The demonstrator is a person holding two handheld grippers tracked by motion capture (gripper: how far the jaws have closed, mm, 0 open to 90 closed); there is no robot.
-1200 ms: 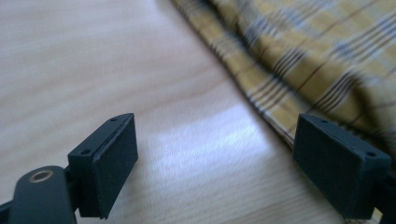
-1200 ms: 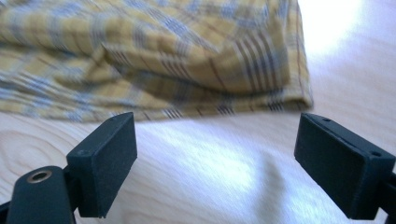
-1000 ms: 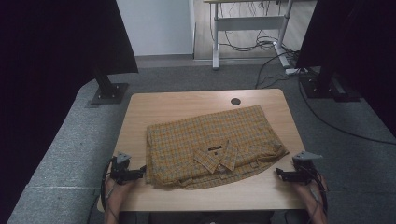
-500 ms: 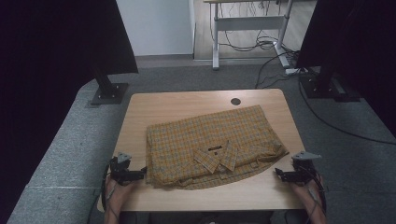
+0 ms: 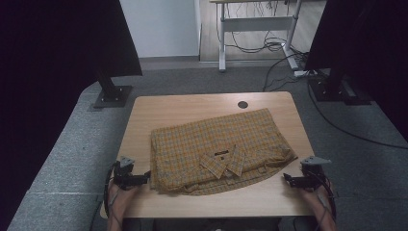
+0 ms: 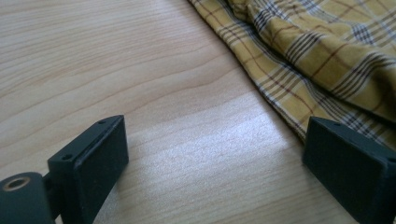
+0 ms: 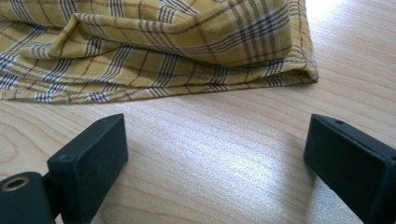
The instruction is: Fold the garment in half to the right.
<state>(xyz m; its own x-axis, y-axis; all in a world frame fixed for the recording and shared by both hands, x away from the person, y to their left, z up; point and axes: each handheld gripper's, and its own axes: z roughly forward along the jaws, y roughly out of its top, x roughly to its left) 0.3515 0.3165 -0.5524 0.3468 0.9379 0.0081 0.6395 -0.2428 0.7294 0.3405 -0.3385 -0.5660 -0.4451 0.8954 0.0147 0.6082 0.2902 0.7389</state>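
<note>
A yellow plaid shirt (image 5: 219,149) lies folded on the wooden table (image 5: 192,108), collar toward the front edge. My left gripper (image 5: 144,178) rests low at the front left, open, just beside the shirt's left edge. In the left gripper view the plaid shirt (image 6: 317,51) hem runs close to the right jaw, with bare wood between the jaws of the left gripper (image 6: 215,168). My right gripper (image 5: 288,179) sits at the front right, open, a short way from the shirt's right corner. In the right gripper view the shirt (image 7: 154,51) fold lies ahead of the right gripper (image 7: 215,163).
A round cable hole (image 5: 242,104) is in the table's far side. Dark stands on bases (image 5: 111,94) sit on the grey floor at left and right. Cables (image 5: 346,127) trail across the floor at right. A desk frame (image 5: 255,29) stands behind.
Both grippers have stayed nearly still at the front corners; the left one has crept slightly toward the shirt. The shirt has not moved.
</note>
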